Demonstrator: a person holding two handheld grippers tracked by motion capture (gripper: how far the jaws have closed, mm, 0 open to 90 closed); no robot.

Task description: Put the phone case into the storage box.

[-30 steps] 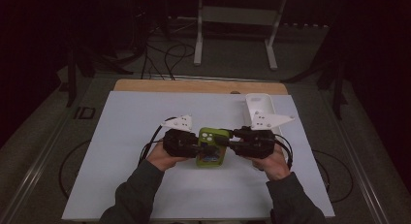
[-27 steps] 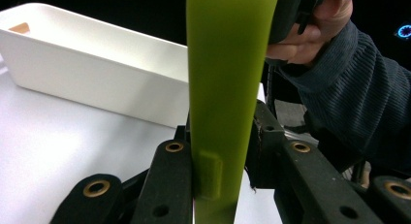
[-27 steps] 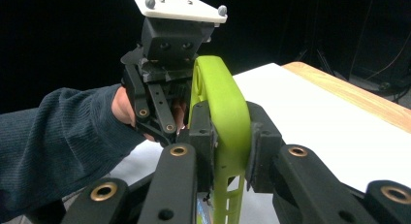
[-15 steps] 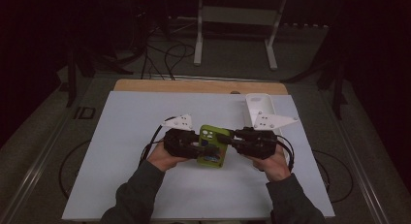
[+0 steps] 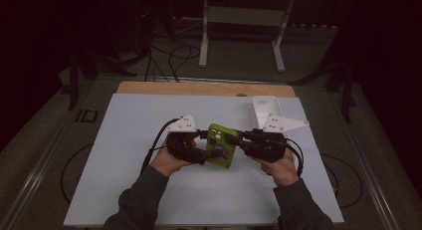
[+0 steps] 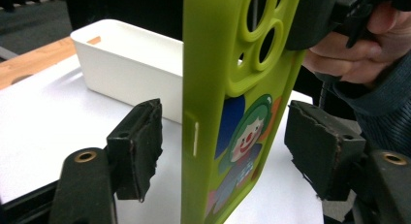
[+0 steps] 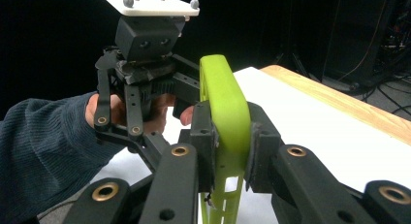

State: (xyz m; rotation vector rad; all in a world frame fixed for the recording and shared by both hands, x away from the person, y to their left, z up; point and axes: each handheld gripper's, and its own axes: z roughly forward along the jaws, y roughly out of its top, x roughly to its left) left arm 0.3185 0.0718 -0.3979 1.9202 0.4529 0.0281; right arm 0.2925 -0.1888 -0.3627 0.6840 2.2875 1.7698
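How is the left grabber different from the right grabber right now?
The left gripper has its jaws spread wide, either side of the green phone case without touching it. The right gripper has its jaws pressed shut on the case's edge. Both are black, hand-held, and meet at the same case.

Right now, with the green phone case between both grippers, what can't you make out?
- Inside of the white bin: left gripper view, its own wall hides it.
- Lower end of the green phone case: cut off by that view's bottom edge.
- Cartoon print on the case: high view, too small.
- Case's printed face: right gripper view, edge-on, part covered by the right gripper fingers.
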